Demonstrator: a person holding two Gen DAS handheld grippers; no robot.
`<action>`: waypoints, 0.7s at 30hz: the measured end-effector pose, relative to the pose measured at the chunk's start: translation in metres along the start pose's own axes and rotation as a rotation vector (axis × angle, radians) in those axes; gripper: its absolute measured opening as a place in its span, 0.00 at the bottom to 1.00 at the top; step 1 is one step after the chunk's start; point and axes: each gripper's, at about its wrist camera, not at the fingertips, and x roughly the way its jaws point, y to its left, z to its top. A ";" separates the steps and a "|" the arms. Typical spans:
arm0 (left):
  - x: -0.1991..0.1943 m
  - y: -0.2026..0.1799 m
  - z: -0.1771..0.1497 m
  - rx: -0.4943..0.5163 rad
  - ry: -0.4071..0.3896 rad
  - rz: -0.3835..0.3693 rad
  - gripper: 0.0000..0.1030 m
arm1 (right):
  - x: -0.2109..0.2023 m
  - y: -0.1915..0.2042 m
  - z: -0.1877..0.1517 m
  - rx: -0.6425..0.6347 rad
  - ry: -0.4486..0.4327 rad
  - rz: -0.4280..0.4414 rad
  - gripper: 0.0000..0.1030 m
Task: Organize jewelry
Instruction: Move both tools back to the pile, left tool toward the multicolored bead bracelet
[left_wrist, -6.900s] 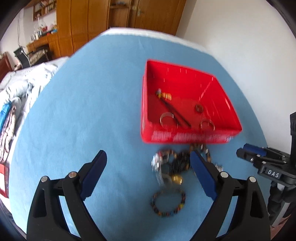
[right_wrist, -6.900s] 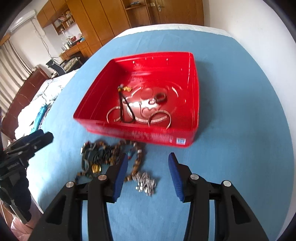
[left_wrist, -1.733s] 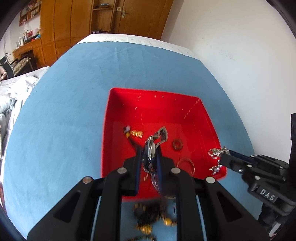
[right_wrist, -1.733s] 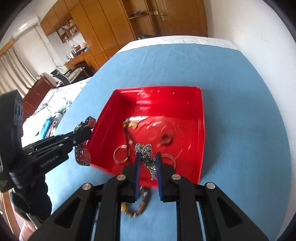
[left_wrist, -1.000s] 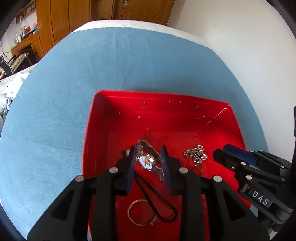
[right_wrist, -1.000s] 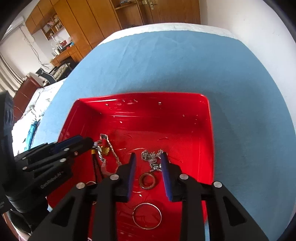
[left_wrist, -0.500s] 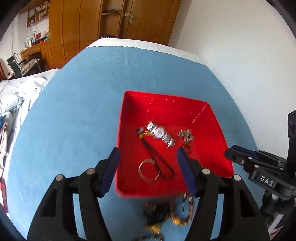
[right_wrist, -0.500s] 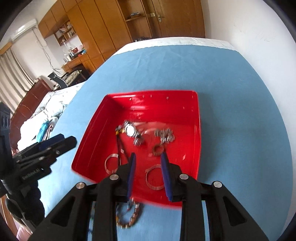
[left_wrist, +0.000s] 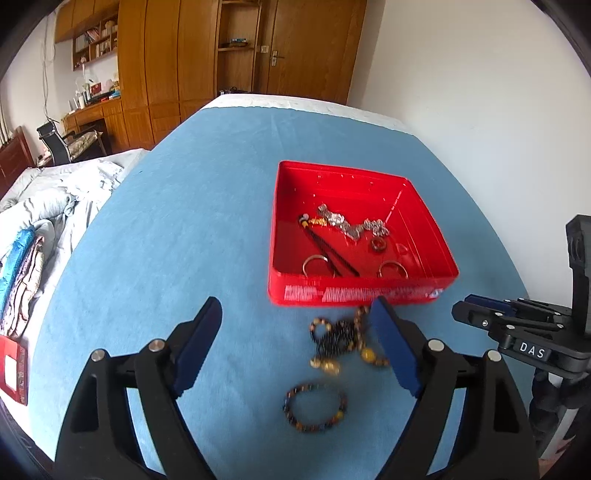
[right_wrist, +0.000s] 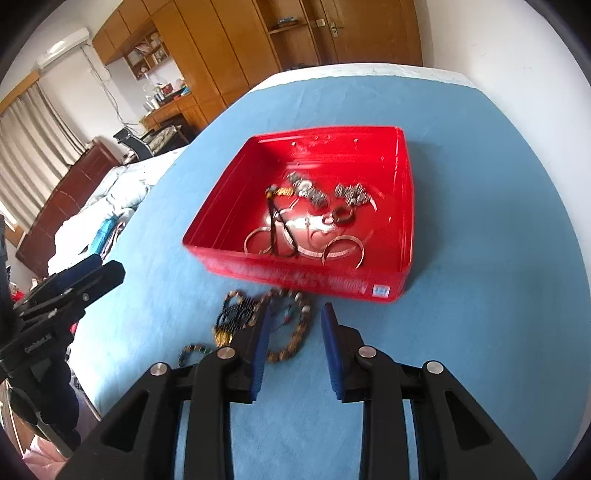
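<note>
Both grippers were empty: the left gripper (left_wrist: 295, 345) had just opened wide, the right gripper (right_wrist: 295, 345) stood narrowly parted. A careless pinch could drag the tangled bead bracelets (left_wrist: 345, 338) lying beside the red plastic tray (left_wrist: 360, 293).

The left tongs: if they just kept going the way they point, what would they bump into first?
Probably the bead pile on the blue cloth, between the open left tongs and short of the red tray; depth is uncertain.
</note>
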 end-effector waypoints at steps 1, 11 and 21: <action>-0.005 0.000 -0.005 0.003 -0.001 0.001 0.80 | -0.001 0.003 -0.004 -0.002 0.003 -0.002 0.28; -0.029 0.002 -0.030 0.011 -0.001 -0.011 0.85 | -0.005 0.018 -0.024 -0.026 0.031 -0.010 0.33; -0.019 0.017 -0.037 -0.028 0.092 -0.033 0.88 | 0.014 0.018 -0.029 0.005 0.100 -0.001 0.38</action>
